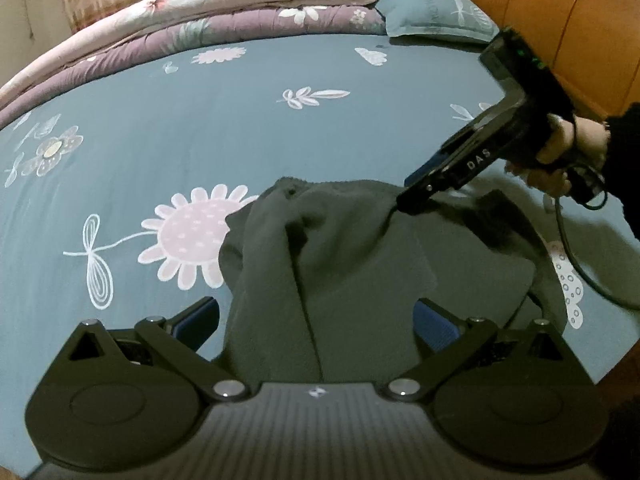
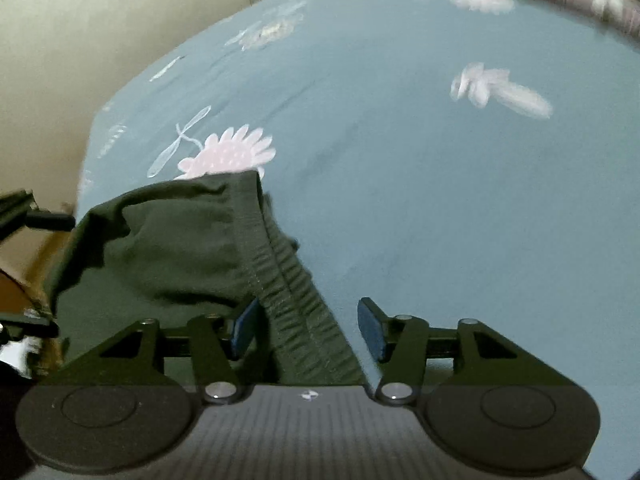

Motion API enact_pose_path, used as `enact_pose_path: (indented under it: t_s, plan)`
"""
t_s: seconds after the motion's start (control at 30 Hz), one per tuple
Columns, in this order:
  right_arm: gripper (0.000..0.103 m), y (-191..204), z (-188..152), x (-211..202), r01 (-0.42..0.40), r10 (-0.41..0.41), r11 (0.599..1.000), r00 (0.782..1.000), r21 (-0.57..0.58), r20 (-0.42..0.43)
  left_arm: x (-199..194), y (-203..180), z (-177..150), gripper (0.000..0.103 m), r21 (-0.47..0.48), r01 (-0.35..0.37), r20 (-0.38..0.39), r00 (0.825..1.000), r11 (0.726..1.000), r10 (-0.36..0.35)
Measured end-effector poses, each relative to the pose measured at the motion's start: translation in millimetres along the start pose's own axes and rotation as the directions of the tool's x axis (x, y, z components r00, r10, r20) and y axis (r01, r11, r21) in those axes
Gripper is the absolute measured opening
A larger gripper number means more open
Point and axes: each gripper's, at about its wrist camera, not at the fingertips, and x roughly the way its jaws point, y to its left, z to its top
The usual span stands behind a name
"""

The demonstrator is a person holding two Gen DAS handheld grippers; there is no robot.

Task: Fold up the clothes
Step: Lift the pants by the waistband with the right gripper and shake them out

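A dark green garment [image 1: 344, 256] lies bunched on the blue floral bedsheet [image 1: 200, 120]. My left gripper [image 1: 316, 320] is open, its blue pads wide apart on either side of the cloth. In the left wrist view my right gripper [image 1: 404, 204] reaches in from the right, its tip against a raised fold of the garment. In the right wrist view the garment's elastic waistband [image 2: 296, 300] runs between the spread pads of my right gripper [image 2: 308, 328]; the jaws stand apart and do not pinch it.
Folded pink and purple quilts [image 1: 224, 12] and a blue pillow [image 1: 432, 12] lie at the far side of the bed. An orange wooden headboard [image 1: 540, 8] stands at the right. A black cable [image 1: 572, 256] trails from my right gripper.
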Motion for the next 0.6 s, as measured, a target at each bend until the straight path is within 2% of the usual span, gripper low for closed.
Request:
enact_pose_path:
  t_s: [0.03, 0.07, 0.23, 0.4, 0.43, 0.5, 0.6]
  plan:
    - [0.071, -1.3, -0.6, 0.7, -0.030, 0.030, 1.000, 1.000, 0.004, 0.001, 0.6, 0.7, -0.6, 0.102, -0.002, -0.001, -0.003, 1.000, 1.000, 0.001]
    - [0.072, -2.7, -1.1, 1.4, -0.059, 0.059, 0.998, 0.998, 0.008, 0.002, 1.3, 1.5, -1.1, 0.102, -0.004, -0.003, -0.006, 1.000, 1.000, 0.003]
    - [0.071, 9.9, 3.5, -5.6, -0.170, 0.170, 0.985, 0.985, -0.027, -0.009, 5.2, 5.1, -1.5, 0.102, -0.029, -0.007, -0.010, 1.000, 1.000, 0.007]
    - [0.069, 21.0, 8.7, -17.1, -0.288, 0.289, 0.957, 0.957, -0.038, 0.012, 4.9, 6.1, -3.6, 0.102, -0.039, -0.009, -0.012, 1.000, 0.999, 0.009]
    - [0.068, 25.4, 9.1, -18.0, -0.292, 0.292, 0.955, 0.956, -0.058, 0.003, 4.9, 6.5, -4.2, 0.102, -0.039, -0.011, -0.014, 1.000, 0.999, 0.011]
    - [0.067, 32.4, 9.8, -14.1, -0.240, 0.238, 0.965, 0.971, -0.107, -0.028, 5.6, 8.5, -4.8, 0.102, -0.048, -0.013, -0.017, 1.000, 0.999, 0.013]
    - [0.056, 31.5, 10.3, 7.9, -0.152, 0.144, 0.982, 0.986, -0.115, -0.080, 7.1, 10.2, -4.9, 0.102, -0.056, -0.021, -0.021, 1.000, 0.998, 0.019]
